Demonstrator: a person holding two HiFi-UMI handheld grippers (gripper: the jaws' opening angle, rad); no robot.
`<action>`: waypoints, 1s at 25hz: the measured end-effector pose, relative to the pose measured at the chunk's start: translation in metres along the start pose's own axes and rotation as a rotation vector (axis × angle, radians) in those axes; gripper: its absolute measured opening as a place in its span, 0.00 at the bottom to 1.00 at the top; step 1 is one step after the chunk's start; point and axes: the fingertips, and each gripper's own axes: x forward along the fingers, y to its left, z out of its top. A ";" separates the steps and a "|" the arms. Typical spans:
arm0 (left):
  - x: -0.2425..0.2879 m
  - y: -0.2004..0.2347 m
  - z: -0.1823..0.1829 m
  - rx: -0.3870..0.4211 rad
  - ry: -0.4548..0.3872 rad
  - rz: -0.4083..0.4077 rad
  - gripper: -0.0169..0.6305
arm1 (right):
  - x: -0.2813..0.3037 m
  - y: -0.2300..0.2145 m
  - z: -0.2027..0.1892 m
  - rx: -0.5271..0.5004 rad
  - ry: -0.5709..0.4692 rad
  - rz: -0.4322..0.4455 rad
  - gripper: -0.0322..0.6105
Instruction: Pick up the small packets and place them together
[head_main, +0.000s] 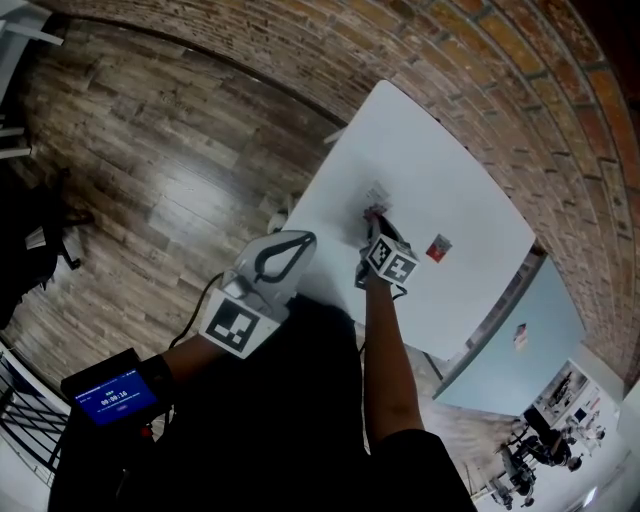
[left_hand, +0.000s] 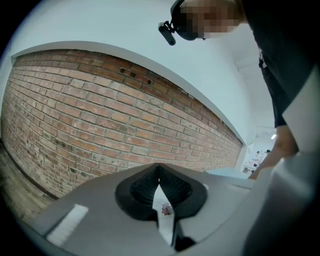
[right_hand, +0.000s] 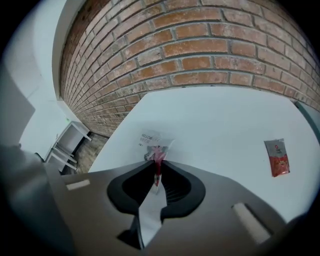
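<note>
Right gripper (right_hand: 158, 169) pinches the red packet (right_hand: 159, 156) by its edge; I'd expect a slip on lift. Left gripper (left_hand: 159, 182) clenched. White packet (right_hand: 149, 138) alongside could get dragged.

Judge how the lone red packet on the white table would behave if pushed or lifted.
The red packet lies flat and thin on the table, so it likely won't roll or tip. It looks like a small sachet, probably light and somewhat floppy if pinched by an edge. On that smooth tabletop, a push would probably just slide it.
</note>
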 end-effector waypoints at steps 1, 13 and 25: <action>-0.001 0.002 -0.001 0.000 0.001 0.008 0.03 | -0.003 0.000 0.002 -0.002 -0.013 0.004 0.12; 0.013 -0.020 -0.008 0.012 -0.005 0.013 0.03 | -0.057 -0.006 0.011 -0.124 -0.127 0.072 0.08; 0.043 -0.067 -0.012 -0.005 0.021 -0.036 0.03 | -0.161 -0.009 0.057 -0.316 -0.328 0.090 0.08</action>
